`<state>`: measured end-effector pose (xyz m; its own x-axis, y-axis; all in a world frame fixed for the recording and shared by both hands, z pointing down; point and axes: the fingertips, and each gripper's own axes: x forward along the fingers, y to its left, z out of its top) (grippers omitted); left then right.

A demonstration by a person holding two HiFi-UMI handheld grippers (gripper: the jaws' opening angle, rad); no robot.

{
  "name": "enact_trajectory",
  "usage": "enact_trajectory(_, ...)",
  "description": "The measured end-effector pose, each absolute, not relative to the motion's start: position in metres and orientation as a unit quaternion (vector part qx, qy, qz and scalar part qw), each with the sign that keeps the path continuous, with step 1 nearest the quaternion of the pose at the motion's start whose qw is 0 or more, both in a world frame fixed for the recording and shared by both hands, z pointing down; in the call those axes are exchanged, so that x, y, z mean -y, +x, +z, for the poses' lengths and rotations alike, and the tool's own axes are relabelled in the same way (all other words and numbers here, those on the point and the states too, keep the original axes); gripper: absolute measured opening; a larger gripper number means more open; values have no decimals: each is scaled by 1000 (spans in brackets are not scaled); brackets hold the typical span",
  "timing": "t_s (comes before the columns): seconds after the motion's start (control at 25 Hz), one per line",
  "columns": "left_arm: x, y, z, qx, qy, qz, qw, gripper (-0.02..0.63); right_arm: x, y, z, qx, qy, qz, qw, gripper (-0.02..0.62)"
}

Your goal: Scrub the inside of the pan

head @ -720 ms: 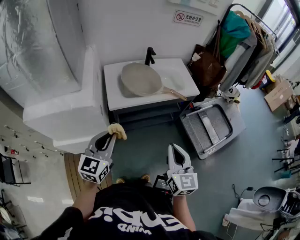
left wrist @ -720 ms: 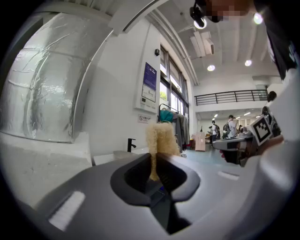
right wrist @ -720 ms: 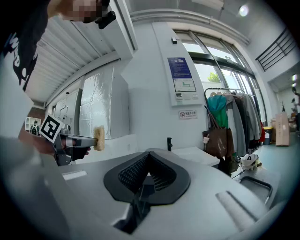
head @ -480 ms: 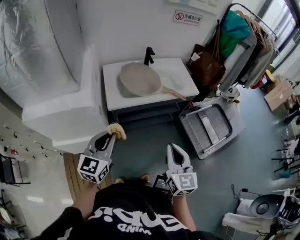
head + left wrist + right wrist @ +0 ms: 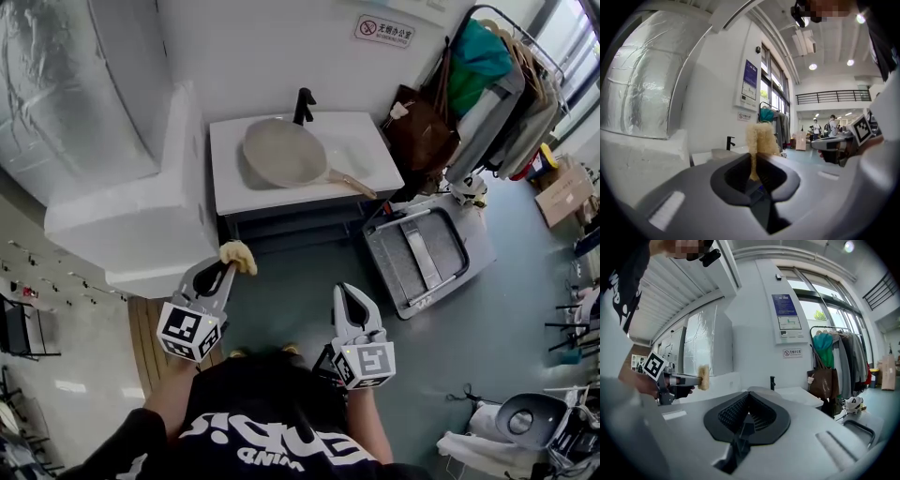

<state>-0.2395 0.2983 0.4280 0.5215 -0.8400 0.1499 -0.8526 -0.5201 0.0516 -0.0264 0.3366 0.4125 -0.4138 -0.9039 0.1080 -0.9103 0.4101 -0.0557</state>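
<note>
A beige pan [image 5: 286, 152] with a wooden handle lies on the white sink counter [image 5: 366, 172], its handle pointing right. In the left gripper view the pan [image 5: 723, 152] shows far ahead. My left gripper [image 5: 231, 264] is shut on a yellow sponge [image 5: 237, 255], which sticks out past the fingertips; the sponge [image 5: 758, 138] is pinched upright between the jaws. My right gripper [image 5: 349, 296] is shut with nothing in it. Both grippers hang well short of the counter, above the floor. From the right gripper view the left gripper [image 5: 689, 379] with its sponge [image 5: 703, 377] shows at left.
A black tap [image 5: 302, 105] stands behind the pan. A large white block [image 5: 141, 220] lies left of the counter. A grey crate [image 5: 427, 251] sits on the floor at right, below a clothes rack [image 5: 492, 89] with bags.
The whole scene has slid slightly lower and right in the head view. Both grippers sit a little higher in the picture, closer to the counter; their states are unchanged.
</note>
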Motion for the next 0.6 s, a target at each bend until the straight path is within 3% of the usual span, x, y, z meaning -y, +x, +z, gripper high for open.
enact_trajectory(0.6,-289,-202,430,522,850,47,47,31,-326,27,428,860,506,59,29,9)
